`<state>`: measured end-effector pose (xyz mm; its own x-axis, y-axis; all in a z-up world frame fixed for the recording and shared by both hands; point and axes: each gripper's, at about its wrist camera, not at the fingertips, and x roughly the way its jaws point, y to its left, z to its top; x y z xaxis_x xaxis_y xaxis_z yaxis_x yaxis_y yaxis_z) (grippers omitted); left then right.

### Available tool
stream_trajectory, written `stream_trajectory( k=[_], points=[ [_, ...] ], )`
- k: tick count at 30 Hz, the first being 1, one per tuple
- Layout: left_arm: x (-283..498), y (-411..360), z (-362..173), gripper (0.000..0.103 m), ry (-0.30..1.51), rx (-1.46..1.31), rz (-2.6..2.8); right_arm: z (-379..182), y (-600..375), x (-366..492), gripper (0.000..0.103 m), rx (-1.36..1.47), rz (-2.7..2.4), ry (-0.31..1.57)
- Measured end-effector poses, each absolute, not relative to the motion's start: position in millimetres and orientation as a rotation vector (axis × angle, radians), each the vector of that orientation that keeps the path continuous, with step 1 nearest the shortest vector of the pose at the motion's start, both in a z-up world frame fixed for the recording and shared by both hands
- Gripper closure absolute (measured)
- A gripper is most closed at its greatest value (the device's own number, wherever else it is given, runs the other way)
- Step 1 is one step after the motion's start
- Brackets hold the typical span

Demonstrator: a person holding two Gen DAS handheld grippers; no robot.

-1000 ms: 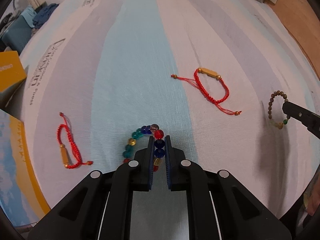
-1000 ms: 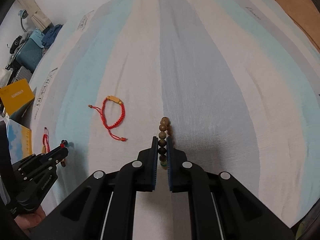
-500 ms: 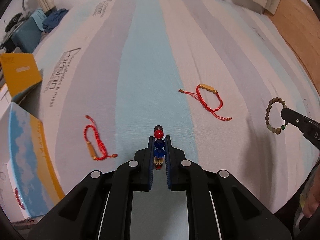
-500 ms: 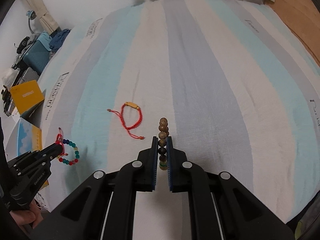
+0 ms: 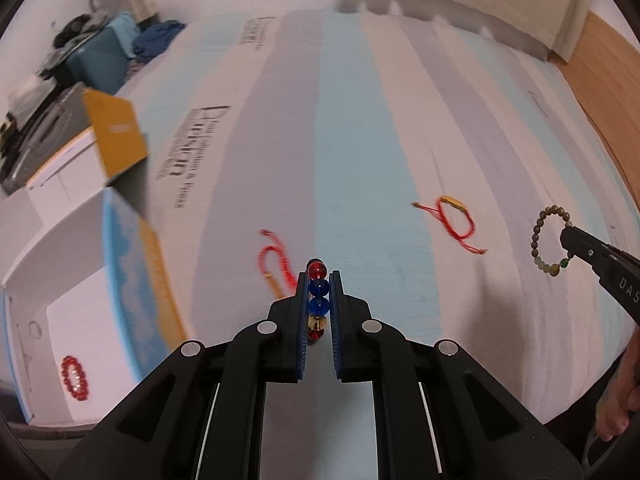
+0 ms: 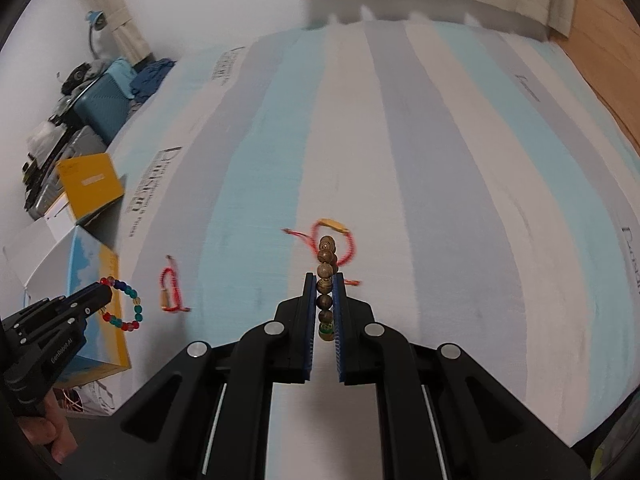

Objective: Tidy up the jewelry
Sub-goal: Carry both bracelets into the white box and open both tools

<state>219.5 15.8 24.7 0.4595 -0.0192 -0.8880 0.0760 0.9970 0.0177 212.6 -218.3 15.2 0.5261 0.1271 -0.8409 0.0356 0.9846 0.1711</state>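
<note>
My left gripper [image 5: 319, 280] is shut on a bracelet of coloured glass beads [image 5: 318, 288], lifted off the striped bedsheet [image 5: 360, 140]; from the right wrist view that coloured bracelet [image 6: 126, 304] hangs as a ring from the left gripper [image 6: 102, 294]. My right gripper [image 6: 324, 280] is shut on a brown wooden bead bracelet [image 6: 325, 264], also in the air; in the left wrist view the brown bracelet [image 5: 548, 240] dangles from the right gripper [image 5: 566, 236]. Two red cord bracelets with gold bars lie on the sheet, one on the left [image 5: 276, 266] and one on the right [image 5: 456, 220].
A white open box [image 5: 60, 320] with a blue and yellow side stands at the bed's left edge, a red bead bracelet [image 5: 74, 376] inside it. A yellow box [image 5: 114, 136] and a blue case [image 5: 100, 60] sit behind. Wooden floor [image 5: 608, 80] shows on the right.
Both grippers have risen off the sheet with their bracelets, which now hang free. The bed looks farther away, and the white box with the red bracelet has come into view on the left.
</note>
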Motion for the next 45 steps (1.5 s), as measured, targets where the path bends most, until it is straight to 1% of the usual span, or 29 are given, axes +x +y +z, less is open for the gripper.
stream_trajectory(
  k=[8,16,28,36,45],
  points=[
    [211,84,51,0.094,1.065,-0.003,0.026,37,-155,210,0.096,0.119,0.121,0.985],
    [193,169,70,0.094,1.05,-0.053,0.136,55,-77,208,0.096,0.072,0.218,0.958],
    [146,275,75,0.094,1.044,-0.116,0.278,73,53,194,0.096,-0.001,0.406,0.932],
    [120,329,55,0.094,1.077,-0.168,0.345,57,134,180,0.096,-0.075,0.522,0.967],
    [113,362,18,0.094,1.144,-0.207,0.358,10,189,181,0.096,-0.146,0.565,1.093]
  ],
)
